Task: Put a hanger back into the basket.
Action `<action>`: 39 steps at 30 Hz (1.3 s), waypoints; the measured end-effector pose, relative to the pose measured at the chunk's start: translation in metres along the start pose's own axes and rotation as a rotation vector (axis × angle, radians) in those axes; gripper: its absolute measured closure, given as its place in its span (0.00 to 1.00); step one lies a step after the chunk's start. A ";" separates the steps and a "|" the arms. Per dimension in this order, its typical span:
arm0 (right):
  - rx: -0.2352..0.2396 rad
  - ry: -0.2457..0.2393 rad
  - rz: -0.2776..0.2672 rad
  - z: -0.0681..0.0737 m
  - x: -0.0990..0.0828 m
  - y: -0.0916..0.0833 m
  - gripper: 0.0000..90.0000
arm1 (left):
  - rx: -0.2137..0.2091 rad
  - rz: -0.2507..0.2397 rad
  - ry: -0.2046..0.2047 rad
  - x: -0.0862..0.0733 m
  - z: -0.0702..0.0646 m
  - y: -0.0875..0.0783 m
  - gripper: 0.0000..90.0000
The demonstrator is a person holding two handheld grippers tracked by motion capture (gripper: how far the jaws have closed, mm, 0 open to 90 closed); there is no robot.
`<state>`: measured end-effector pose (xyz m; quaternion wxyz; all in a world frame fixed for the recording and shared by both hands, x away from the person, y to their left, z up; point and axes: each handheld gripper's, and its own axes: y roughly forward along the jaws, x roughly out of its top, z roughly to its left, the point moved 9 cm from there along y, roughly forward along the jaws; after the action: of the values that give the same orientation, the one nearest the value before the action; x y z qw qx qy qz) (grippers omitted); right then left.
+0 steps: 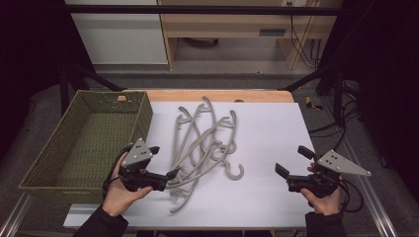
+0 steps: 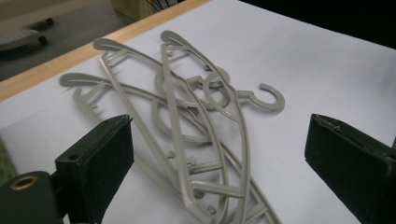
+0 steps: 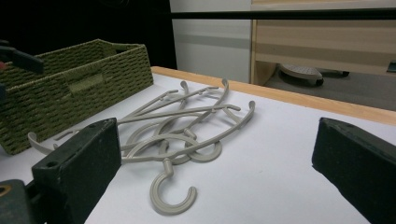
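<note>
- My left gripper [image 1: 164,162] sits at the near-left edge of the pile of hangers [image 1: 202,148], its jaws spread wide and holding nothing.
- In the left gripper view the pile of hangers [image 2: 196,140] lies between and beyond the two black pads, and I can't tell whether either pad touches the plastic.
- My right gripper [image 1: 294,161] is released too, jaws wide apart and empty, resting over the white sheet [image 1: 267,128] well to the right of the pile.
- From the right gripper view I see the hangers [image 3: 187,126] ahead on the sheet, with one open hook [image 3: 172,198] lying nearest to me, flat on the surface.
- The hangers are grey plastic, tangled together in one heap near the middle of the sheet, their hooks overlapping; I can't count them with certainty.
- A green woven basket [image 1: 44,168] stands at the left side of the table, just beside the sheet's edge and near my left hand [image 1: 121,190].
- My right hand [image 1: 323,200] grips its tool near the sheet's right front corner.
</note>
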<state>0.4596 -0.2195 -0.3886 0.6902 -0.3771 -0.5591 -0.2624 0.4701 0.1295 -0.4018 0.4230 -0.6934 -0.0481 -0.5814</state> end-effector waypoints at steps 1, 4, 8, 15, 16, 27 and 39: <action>0.002 0.001 0.000 0.000 0.000 0.000 0.02 | -0.010 0.020 0.007 0.002 -0.003 0.006 0.08; -0.001 0.000 -0.005 -0.001 0.001 -0.001 0.02 | -0.019 0.071 0.041 0.005 -0.011 0.021 0.08; 0.002 0.006 -0.005 -0.001 0.001 -0.003 0.02 | -0.035 0.117 0.068 0.010 -0.019 0.036 0.10; -0.001 0.002 -0.012 -0.001 0.002 -0.003 0.02 | -0.060 0.206 0.120 0.011 -0.032 0.062 0.13; -0.001 0.003 -0.011 -0.001 0.002 -0.002 0.02 | -0.062 0.220 0.130 0.010 -0.033 0.065 0.13; 0.006 0.003 -0.007 -0.001 0.001 -0.002 0.02 | -0.084 0.334 0.191 -0.003 -0.047 0.102 0.24; 0.007 0.007 -0.003 -0.001 0.000 -0.001 0.02 | -0.072 0.468 0.210 -0.024 -0.042 0.135 0.47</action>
<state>0.4597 -0.2207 -0.3880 0.6932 -0.3726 -0.5582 -0.2628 0.5053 0.0265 -0.4952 0.5237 -0.6361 0.1783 -0.5379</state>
